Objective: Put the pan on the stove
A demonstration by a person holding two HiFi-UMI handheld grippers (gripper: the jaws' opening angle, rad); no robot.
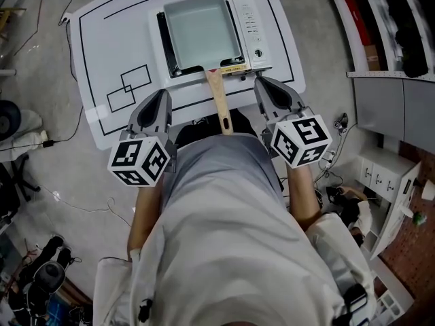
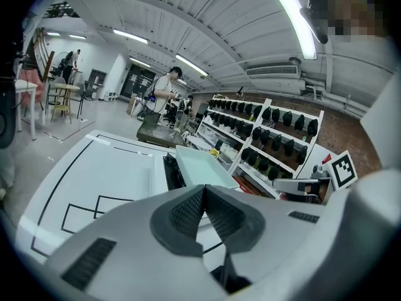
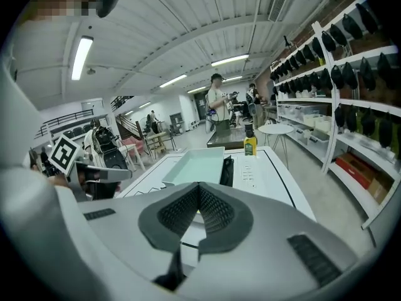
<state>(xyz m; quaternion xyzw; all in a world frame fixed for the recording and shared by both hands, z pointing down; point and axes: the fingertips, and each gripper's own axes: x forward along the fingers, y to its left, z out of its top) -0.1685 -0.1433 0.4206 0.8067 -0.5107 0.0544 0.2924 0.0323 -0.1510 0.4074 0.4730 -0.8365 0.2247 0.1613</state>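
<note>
Pan [image 1: 200, 31] is set on stove [image 1: 250, 26] ahead of fingers [image 3: 178, 215]; handle [image 1: 219, 95] is flanked by left gripper [image 1: 162, 96] and right gripper [image 1: 262, 83], both pressed together.

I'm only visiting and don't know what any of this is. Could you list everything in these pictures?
pan: one, pale green with a wooden handle, on the stove, handle towards the person
stove: one, white with a black top, far middle of the table
bottle: one, yellow, at the table's far edge behind the stove
table: one, white with black outlines
shelves: one rack, white, holding rows of dark items, right of the table
left gripper: one, grey, jaws together and empty, left of the handle
right gripper: one, grey, jaws together and empty, right of the handle
</note>
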